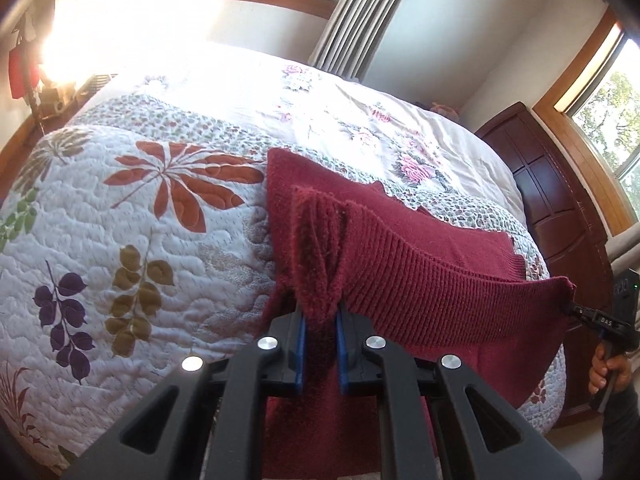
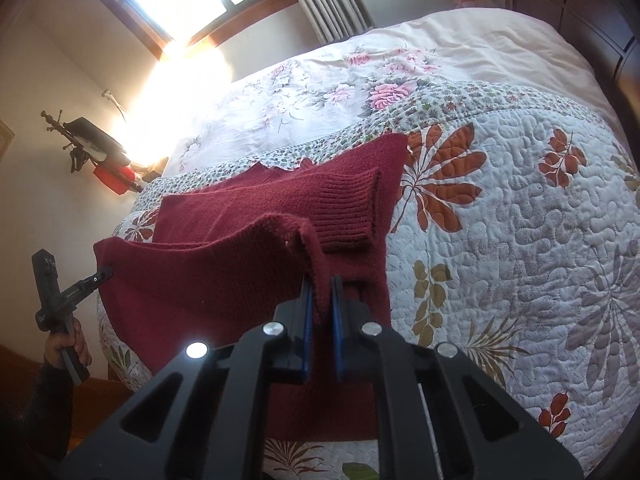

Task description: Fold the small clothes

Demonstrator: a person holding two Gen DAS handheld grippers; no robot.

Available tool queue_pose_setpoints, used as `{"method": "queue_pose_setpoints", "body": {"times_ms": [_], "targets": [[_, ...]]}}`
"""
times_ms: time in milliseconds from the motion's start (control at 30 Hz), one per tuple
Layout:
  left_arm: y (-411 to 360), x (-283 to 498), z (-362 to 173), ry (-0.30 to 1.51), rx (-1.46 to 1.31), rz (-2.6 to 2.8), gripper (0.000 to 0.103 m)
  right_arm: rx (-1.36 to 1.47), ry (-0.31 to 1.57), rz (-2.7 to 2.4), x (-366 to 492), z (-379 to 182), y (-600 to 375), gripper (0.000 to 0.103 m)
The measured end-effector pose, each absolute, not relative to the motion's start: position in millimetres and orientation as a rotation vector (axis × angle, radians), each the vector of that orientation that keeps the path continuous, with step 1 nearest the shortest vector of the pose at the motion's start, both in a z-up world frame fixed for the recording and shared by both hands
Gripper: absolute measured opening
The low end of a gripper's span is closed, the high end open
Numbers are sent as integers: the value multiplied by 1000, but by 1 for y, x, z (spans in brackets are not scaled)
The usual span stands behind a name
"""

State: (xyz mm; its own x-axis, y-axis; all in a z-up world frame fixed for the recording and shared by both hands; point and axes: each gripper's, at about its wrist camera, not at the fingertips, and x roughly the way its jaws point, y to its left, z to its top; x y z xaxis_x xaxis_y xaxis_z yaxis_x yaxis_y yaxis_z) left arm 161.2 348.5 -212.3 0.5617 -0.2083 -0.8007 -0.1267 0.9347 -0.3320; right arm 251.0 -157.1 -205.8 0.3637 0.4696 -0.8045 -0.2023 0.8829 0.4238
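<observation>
Both grippers are clenched on one dark red knitted sweater (image 1: 420,276), each pinching a corner of its ribbed hem and holding that edge lifted above the bed. Between the blue pads of the left gripper (image 1: 320,320) a bunch of knit stands up, and the right gripper (image 2: 320,292) pinches a similar fold. The rest of the sweater lies flat on the quilted leaf-print bedspread (image 1: 120,240), near the bed's front edge, with one ribbed cuff (image 2: 352,208) folded across its body.

Only the left wrist view shows the dark wooden headboard (image 1: 552,200) and the person's right hand (image 1: 608,372) gripping the other tool's handle, beside a second window (image 1: 612,120) on the right wall. Only the right wrist view shows the left hand (image 2: 68,348) on its handle, and a wall shelf (image 2: 96,144) holding dark and red items. Each view shows the striped curtain (image 1: 360,12).

Counted: one sweater, two grippers, two hands, one bed, and a pink-flowered sheet (image 2: 320,88) beyond the bedspread.
</observation>
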Motion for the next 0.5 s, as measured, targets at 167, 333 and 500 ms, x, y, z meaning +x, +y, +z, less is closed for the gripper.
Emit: {"method": "queue_pose_setpoints", "body": {"times_ms": [167,333,500], "targets": [[347,154,-179,886,-378,-66,12,277,1054,433,250,-177,-158,7],[354,177,-148,817,-358,-109,12,277,979,448,271,-143,-158,7],[363,229,-135,788,-332,-152,12,281,939,443,317,-126,-154,7]]}}
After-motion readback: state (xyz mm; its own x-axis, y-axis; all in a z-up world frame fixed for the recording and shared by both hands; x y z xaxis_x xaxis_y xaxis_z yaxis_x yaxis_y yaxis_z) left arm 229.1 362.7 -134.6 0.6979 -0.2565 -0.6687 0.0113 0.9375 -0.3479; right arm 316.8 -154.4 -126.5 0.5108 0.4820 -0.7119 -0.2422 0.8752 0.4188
